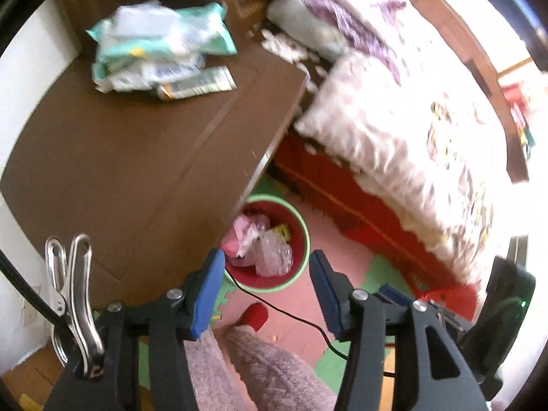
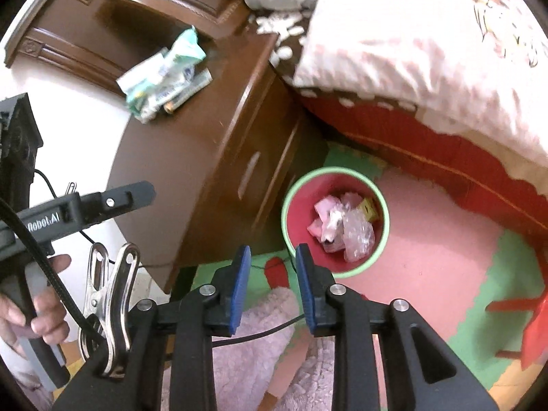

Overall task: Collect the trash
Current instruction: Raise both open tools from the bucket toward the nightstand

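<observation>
Trash point(image 2: 342, 226) lies in the bin point(image 2: 386, 221) on the floor mat, just beside the front corner of the brown nightstand point(image 2: 205, 157) — pink scraps, crumpled clear plastic and a yellow piece, all down inside the pink wall under the green rim. From the left wrist view the same bin point(image 1: 301, 226) is partly hidden by the nightstand's point(image 1: 137, 171) front edge.

Left gripper point(image 1: 265, 287) points down over the bin, blue pads well apart and nothing between them. Right gripper point(image 2: 270, 284) also hangs above the bin's near rim, its pads parted less widely — empty too.

Near the nightstand's back edge sits a pile of wipe packets point(image 1: 161, 41) with a tube point(image 1: 198, 84) touching its front. A bed point(image 2: 428, 51) with a pale quilt stands beside the nightstand. A hand point(image 2: 41, 304) grips the left tool's handle.
</observation>
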Action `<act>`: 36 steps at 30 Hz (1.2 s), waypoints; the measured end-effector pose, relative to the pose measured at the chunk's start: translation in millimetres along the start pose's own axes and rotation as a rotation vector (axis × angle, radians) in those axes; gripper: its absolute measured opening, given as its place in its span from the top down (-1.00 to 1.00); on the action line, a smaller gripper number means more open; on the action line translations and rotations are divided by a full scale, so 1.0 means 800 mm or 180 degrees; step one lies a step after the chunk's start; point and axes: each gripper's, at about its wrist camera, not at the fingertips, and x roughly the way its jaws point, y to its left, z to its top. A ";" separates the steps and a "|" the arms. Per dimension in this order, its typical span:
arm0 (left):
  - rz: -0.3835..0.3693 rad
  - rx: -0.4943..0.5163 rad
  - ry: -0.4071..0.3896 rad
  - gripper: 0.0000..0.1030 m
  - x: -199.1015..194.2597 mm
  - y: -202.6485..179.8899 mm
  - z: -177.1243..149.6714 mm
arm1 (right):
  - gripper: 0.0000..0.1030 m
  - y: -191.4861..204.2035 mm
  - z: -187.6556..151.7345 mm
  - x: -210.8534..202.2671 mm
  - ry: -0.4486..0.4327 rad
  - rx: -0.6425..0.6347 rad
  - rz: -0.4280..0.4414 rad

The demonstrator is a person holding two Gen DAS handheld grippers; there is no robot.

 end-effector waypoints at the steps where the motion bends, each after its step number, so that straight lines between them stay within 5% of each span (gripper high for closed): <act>1: -0.0004 -0.0032 -0.0036 -0.08 -0.008 0.005 0.005 | 0.45 0.004 0.003 -0.005 -0.0029 0.0002 0.0011; 22: -0.0223 -0.0206 -0.0121 -0.10 -0.080 0.124 0.127 | 0.44 0.130 0.073 0.008 -0.0340 0.0240 -0.0060; 36: -0.0496 -0.1230 -0.0276 -0.24 -0.064 0.193 0.200 | 0.44 0.176 0.109 0.053 -0.0117 0.0066 -0.0045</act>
